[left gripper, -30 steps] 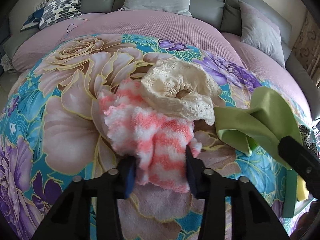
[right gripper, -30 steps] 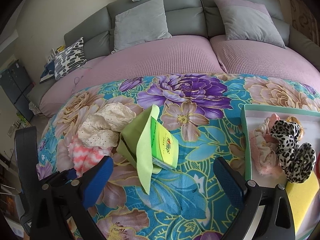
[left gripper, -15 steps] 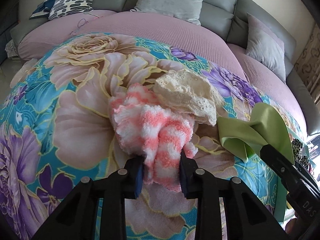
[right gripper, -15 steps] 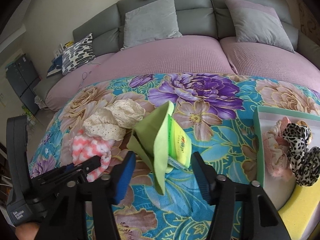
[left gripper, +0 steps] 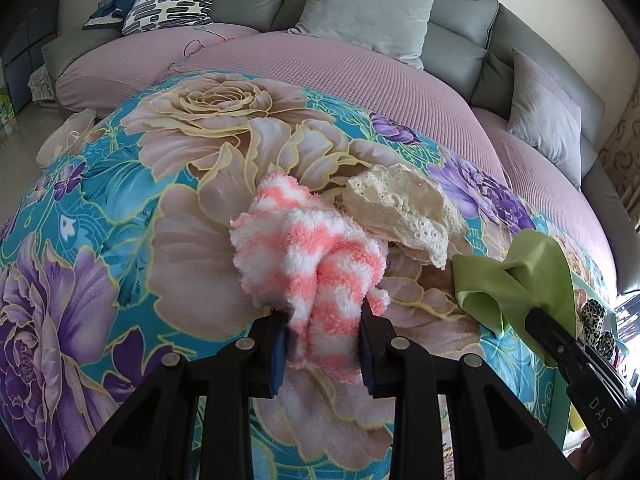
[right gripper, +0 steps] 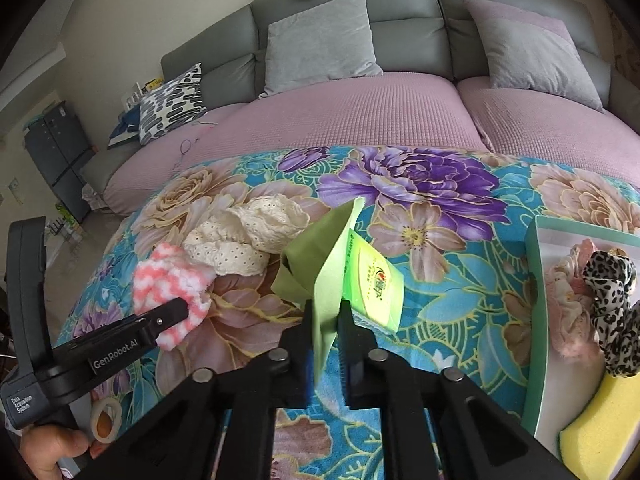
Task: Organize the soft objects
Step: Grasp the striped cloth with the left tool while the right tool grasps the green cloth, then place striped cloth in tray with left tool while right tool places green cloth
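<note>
my left gripper (left gripper: pixel 324 340) pinches the pink striped fluffy cloth (left gripper: pixel 308 256); my right gripper (right gripper: pixel 325 322) has just clamped narrow onto the green cloth (right gripper: pixel 324 264) on the floral blanket (right gripper: pixel 440 280).

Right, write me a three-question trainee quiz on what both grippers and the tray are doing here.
1. True or false: the right gripper is shut on the thin lime-green cloth.
2. What does the left gripper hold? A) cream lace fabric B) fluffy pink-and-white striped sock C) yellow sponge
3. Fill in: the leopard-print scrunchie lies in the green-rimmed ____.

Key: 1 true; 2 B, fluffy pink-and-white striped sock; 3 tray.
</note>
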A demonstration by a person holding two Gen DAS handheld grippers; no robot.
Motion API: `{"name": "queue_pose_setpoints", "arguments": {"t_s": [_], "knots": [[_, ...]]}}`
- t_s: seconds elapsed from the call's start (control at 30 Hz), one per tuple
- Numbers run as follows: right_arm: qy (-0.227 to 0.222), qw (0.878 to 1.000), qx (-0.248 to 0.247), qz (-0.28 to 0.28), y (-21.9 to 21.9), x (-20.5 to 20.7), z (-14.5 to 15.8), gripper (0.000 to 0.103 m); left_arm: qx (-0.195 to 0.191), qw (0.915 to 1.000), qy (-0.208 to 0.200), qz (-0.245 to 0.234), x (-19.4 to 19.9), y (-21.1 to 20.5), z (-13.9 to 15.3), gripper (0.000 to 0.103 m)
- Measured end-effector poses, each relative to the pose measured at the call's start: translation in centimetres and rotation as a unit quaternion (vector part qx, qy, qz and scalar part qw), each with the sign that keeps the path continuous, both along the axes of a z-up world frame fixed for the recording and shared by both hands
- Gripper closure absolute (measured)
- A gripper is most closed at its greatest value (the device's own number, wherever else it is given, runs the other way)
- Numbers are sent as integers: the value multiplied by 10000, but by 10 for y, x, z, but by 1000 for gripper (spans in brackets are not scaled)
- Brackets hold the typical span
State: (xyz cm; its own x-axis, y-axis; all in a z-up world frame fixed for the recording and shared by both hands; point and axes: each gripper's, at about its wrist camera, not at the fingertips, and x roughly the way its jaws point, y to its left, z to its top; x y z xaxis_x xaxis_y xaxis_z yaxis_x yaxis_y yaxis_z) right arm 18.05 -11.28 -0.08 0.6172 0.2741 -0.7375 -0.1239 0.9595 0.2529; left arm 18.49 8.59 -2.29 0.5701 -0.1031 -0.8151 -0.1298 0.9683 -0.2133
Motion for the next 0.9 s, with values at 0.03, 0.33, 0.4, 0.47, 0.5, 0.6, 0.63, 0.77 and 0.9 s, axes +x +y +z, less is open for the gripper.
{"name": "queue_pose_setpoints", "arguments": {"t_s": [0.03,0.33,0.4,0.47,0.5,0.6,0.63,0.77,0.9], "knots": [[-12,10000,19,16,0,-1,0,97,-6,10000,-11,15,0,1,1,72],[-321,9970,670,214,-3,-5,12,98,-21,9998,-189,101,-6,8,13,72],[-469,9957,751,272,-2,-9,18,98,2,9996,-264,112,-9,8,19,72],[-605,9942,824,332,-1,-12,25,99,18,9993,-345,128,-11,9,25,72],[-671,9934,858,359,0,-14,29,99,24,9991,-396,141,-13,10,29,72],[-889,9899,1017,437,-1,-19,41,100,45,9982,-568,190,-18,14,41,72],[-947,9888,1059,461,-1,-21,44,101,52,9978,-633,207,-19,15,45,72],[-1164,9847,1202,491,-3,-29,59,101,69,9959,-867,242,-26,19,61,72],[-1465,9783,1378,507,-9,-40,76,101,78,9944,-1029,238,-32,19,71,72]]}}
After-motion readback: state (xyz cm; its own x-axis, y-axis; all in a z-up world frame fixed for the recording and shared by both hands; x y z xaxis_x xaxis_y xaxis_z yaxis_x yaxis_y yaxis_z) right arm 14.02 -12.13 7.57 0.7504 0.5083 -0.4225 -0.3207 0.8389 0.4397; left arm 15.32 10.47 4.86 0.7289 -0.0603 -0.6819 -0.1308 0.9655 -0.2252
